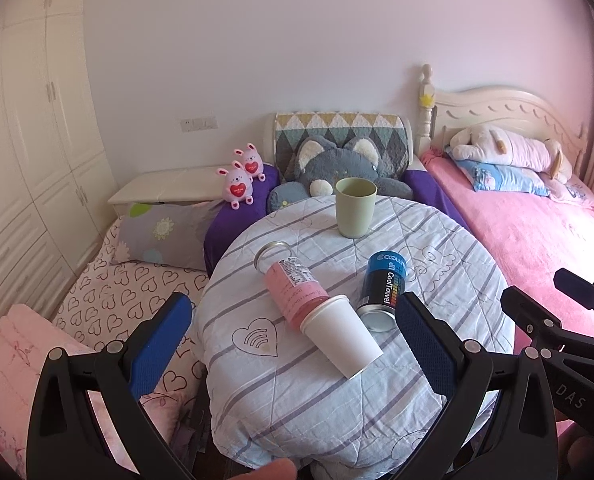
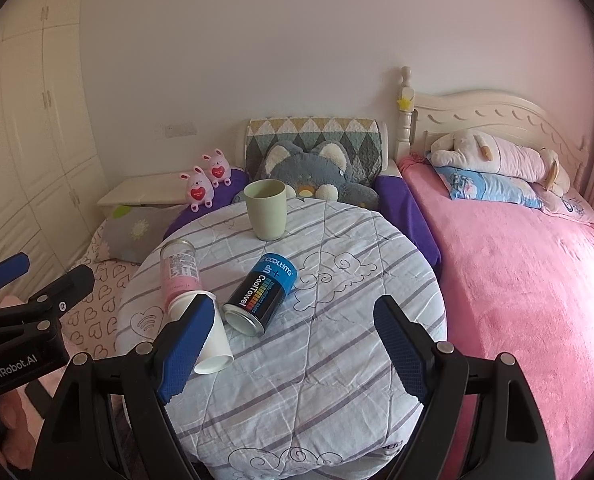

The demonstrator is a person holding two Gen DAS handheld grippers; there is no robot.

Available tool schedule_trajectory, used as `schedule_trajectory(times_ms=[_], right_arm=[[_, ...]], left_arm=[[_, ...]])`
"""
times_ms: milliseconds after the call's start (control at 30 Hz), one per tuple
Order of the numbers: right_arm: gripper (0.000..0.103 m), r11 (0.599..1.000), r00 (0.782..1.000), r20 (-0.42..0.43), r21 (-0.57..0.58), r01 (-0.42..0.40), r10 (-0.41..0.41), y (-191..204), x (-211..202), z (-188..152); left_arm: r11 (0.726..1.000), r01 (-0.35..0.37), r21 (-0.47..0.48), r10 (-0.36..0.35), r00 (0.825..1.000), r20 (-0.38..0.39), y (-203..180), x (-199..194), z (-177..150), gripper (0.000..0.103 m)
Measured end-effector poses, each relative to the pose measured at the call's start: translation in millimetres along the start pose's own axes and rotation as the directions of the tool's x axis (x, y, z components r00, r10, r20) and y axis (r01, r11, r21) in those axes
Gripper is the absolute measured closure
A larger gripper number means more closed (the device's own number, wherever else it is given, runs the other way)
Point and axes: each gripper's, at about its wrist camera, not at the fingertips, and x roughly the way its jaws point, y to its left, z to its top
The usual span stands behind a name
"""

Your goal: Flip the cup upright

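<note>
A white paper cup [image 1: 343, 334] lies on its side on the round table with the striped cloth [image 1: 297, 400], its rim against a pink bottle [image 1: 293, 290]. In the right wrist view the cup [image 2: 213, 344] is partly hidden behind my right gripper's left finger. My left gripper [image 1: 293, 344] is open and empty, held above the table's front with the cup between its fingers in the image. My right gripper [image 2: 293, 340] is open and empty, to the right of the cup. A green cup [image 1: 355, 207] stands upright at the table's far side.
A pink bottle [image 2: 179, 276] and a blue and black CoolTowel can [image 2: 263, 294] lie on their sides next to the paper cup. Beds with plush toys [image 1: 339, 168] surround the table. The pink bed [image 2: 517, 280] is to the right.
</note>
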Motion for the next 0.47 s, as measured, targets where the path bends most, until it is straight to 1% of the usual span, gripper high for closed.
schedule_trajectory(times_ms=[467], right_arm=[[0.02, 1.0, 1.0, -0.006, 0.0, -0.008, 0.008, -1.8, -3.2, -2.7]], left_arm=[[0.999, 0.032, 0.013, -0.031, 0.999, -0.004, -5.7, -8.3, -3.9, 0.0]])
